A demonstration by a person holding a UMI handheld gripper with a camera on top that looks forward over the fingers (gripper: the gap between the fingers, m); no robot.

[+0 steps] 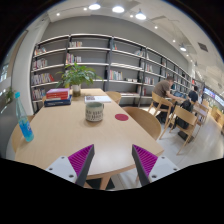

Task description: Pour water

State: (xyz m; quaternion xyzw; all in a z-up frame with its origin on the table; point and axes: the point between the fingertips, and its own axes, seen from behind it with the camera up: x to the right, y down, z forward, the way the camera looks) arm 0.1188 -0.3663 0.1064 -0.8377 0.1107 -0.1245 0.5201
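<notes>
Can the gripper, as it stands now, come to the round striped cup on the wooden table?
Probably yes. The gripper is open, and the round striped cup stands beyond its fingers on the wooden table, with only bare tabletop between them.

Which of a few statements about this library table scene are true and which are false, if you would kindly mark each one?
1. The gripper is open and holds nothing. True: its pink-padded fingers stand apart with only the table edge between them.
2. A blue bottle lies flat beside the books. False: it stands upright near the table's edge, apart from the stack of books.
3. A mug stands on the wooden table, beyond the fingers. True.
4. The potted plant sits on the floor. False: it stands on the table, behind the books.
5. The room is empty of people. False: people sit at a table farther off, by the bookshelves.
</notes>
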